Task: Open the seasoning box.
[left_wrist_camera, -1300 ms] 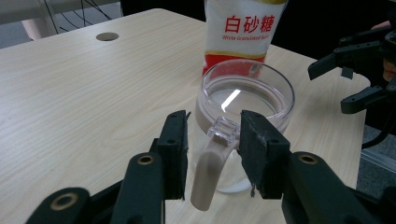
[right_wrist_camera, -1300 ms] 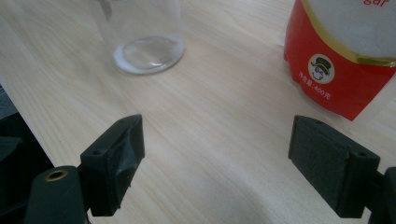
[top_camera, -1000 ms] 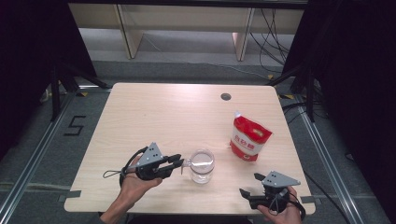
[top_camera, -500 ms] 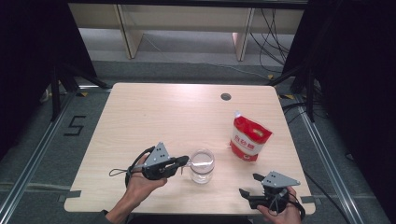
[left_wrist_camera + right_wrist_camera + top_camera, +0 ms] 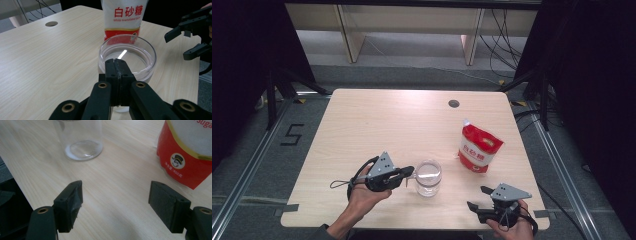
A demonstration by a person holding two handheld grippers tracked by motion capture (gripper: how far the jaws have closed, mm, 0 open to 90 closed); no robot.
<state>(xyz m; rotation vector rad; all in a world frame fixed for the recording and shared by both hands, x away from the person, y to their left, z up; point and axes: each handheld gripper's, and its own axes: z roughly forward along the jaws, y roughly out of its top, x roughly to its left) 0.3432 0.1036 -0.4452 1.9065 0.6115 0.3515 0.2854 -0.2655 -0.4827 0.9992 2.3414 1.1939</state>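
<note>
Pale wood table [image 5: 377, 120]: left gripper [image 5: 410, 171] has just pinched its jaws onto glass jar [image 5: 428, 178] rim, securing it; right gripper [image 5: 477, 198] jaws apart, narrowing slightly, empty, near sugar bag [image 5: 479, 147].

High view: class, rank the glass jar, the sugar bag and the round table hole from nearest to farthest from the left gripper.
1. Glass jar: right at the left gripper's tips.
2. Sugar bag: farther right, standing upright.
3. Table hole: near the table's far edge.
</note>
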